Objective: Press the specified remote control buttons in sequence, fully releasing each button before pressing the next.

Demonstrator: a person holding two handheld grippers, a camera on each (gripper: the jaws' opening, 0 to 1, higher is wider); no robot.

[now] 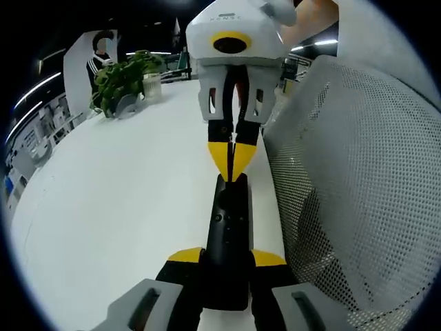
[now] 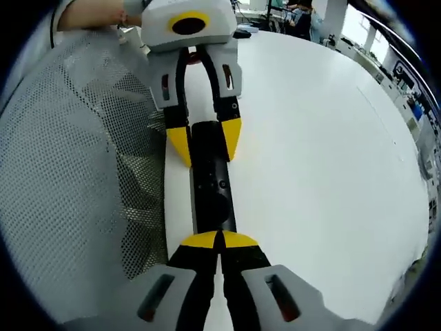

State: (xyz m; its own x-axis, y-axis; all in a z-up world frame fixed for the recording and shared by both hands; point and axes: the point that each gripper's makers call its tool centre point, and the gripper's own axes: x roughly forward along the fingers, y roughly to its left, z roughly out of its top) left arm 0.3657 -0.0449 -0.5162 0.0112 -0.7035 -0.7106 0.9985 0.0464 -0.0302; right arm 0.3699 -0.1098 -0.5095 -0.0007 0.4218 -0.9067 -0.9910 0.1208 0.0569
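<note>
In the left gripper view, the left gripper (image 1: pixel 227 256) clamps the near end of the black remote control (image 1: pixel 229 234), which lies on the white table (image 1: pixel 124 200). At the remote's far end the right gripper (image 1: pixel 233 157) touches down with its yellow tips pressed together. Beyond stands a potted plant (image 1: pixel 124 83); white mesh (image 1: pixel 358 193) borders the table edge

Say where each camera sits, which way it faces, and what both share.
Left gripper view: rides the left gripper, looking along the black remote it clamps, toward the right gripper and plant.
Right gripper view: rides the right gripper, facing the left gripper; a hand shows.
Shared: remote, white table, mesh chair back.
</note>
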